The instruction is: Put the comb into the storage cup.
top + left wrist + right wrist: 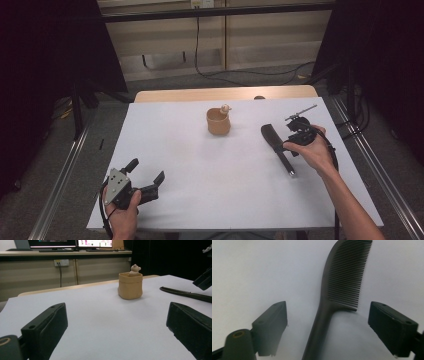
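Nearest first: left gripper (150, 184) rests low on the white table (200, 170), well short of the comb and off to its left. Its jaws stand wide apart with nothing between them. No work for it at present, by my reading.

Comb (276, 142) is the landmark. It lies flat on the table, black, long handle trailing toward the person, toothed head pointing away. Right gripper (298, 131) hangs over it from the right side, hand (312, 150) wrapped round the body. In the right gripper view the comb (329, 302) runs up between the 2 jaws, which stand apart on either side of the neck, pads clear of it. Nothing gripped yet.

Step in hand, as I judge it: pick up the comb. To do it well:
- centre the neck between the pads before closing
- close across the handle, not the teeth, which could bend or slip
- come down until the pads reach the table, since the comb sits very flat

Beyond the comb and to its left stands a tan cup (218, 121) with a small figure (225, 107) on its rim, well apart.
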{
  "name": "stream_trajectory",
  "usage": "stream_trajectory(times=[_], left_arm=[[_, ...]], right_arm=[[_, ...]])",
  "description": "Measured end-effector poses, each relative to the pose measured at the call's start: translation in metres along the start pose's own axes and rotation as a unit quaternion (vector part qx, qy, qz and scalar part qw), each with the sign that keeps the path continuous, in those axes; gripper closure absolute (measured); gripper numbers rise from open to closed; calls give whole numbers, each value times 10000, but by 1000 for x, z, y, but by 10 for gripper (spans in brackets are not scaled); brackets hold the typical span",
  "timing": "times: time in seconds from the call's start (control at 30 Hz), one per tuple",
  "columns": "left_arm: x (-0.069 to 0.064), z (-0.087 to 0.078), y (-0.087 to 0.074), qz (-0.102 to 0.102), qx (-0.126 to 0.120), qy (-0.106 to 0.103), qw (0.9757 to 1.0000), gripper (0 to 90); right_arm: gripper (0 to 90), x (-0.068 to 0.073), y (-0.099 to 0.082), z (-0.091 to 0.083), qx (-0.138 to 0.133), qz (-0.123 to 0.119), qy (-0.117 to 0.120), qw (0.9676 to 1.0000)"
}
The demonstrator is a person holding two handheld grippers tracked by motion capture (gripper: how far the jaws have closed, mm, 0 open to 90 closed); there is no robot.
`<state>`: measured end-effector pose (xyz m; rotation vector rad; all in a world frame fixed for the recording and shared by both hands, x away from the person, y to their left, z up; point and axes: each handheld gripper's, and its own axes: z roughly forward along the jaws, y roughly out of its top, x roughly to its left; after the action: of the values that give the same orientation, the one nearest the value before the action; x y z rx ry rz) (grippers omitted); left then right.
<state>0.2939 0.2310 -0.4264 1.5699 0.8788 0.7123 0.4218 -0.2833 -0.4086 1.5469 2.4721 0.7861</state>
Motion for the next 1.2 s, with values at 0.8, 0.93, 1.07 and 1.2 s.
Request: stream_trajectory(times=[0.8,0.93,1.07,1.2], left_arm=[[1,0,1,24,-4,-75,10000,43],[1,0,1,26,-3,-83,10000,43],[0,0,1,4,-3,-85,10000,43],[0,0,1,3,-3,-84,10000,43]], right_arm=[[452,8,5,22,885,152,-239,9957],[475,6,5,24,910,197,-277,9953],[508,6,5,22,899,232,-282,9953],[509,9,4,21,910,233,-329,9950]])
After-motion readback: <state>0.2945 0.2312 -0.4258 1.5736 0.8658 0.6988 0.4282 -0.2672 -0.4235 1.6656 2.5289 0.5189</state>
